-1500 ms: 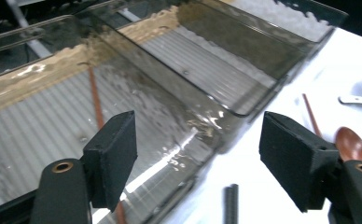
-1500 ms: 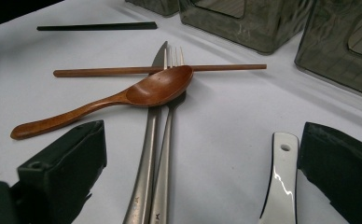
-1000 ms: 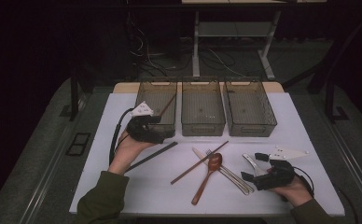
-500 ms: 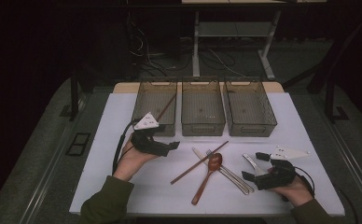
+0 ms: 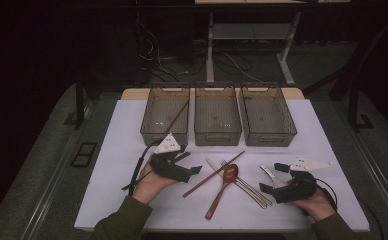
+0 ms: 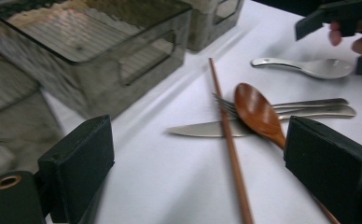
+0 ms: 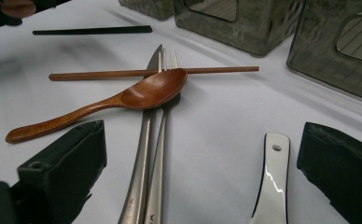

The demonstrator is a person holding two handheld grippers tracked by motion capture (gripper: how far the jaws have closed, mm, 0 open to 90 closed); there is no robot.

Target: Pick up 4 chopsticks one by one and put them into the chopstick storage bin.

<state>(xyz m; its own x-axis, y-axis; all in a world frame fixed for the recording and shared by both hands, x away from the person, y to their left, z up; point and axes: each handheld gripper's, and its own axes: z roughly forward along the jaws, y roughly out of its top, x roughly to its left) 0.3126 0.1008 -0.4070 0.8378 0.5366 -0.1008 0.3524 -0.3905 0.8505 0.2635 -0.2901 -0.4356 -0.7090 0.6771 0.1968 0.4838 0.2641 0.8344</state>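
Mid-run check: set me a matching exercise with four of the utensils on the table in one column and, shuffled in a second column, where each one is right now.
Things:
1. wooden chopstick
2. second chopstick
3. wooden spoon
4. white spoon

Places:
A. leaning inside the left bin
B. between the jaws of the right gripper
C. bowl resting on the fork and knife
D. lying aslant on the mat, just ahead of the open left gripper

Pairs: 1-D, 2-A, 3-C, 4-B
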